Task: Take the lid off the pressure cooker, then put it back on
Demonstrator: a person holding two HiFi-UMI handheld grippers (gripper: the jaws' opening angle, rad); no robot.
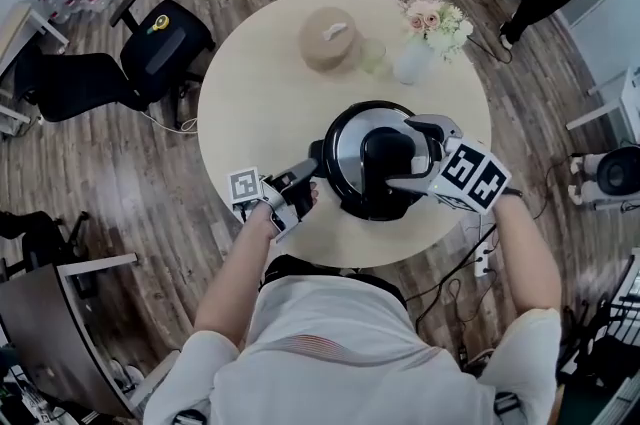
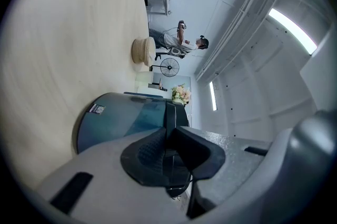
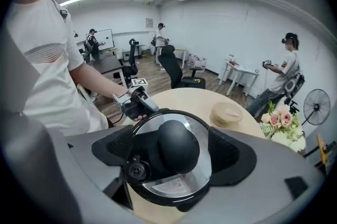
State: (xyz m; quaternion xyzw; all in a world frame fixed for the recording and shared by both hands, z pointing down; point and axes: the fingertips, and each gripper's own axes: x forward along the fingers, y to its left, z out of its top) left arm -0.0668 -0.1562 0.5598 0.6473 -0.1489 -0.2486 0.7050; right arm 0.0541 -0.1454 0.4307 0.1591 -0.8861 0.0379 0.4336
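Pressure cooker (image 1: 347,206) is the biggest thing on the round table (image 1: 270,103). It stands close to the near edge, a little toward the right edge, with its lid (image 1: 350,145) on.

Toward the far edge, well apart from the cooker, are a beige round container (image 1: 330,38) and a vase of flowers (image 1: 415,58).

The right gripper (image 1: 405,155) reaches in from the right edge and hangs over the lid. Its jaws are spread, one on the far side and one on the near side of the black knob (image 3: 178,146) at the lid's middle. A strip of bright lid shows between the knob and one pad, so nothing is clamped there.

The left gripper (image 2: 167,152) lies low by the near-left edge, against the cooker's left flank. Its jaws are pressed together on a thin dark part of the cooker's side, most likely a side handle, which would steady the body.

The relation that matters is that the knob already lies squarely between the right jaws. The left gripper is off to the side and lower, so the right gripper is the one placed to take the lid. I judge that the removal has not begun. The next move calls for closing on the knob. The lid probably needs a turn to unlock before it comes up, and a loose pinch on the rounded knob could slip.
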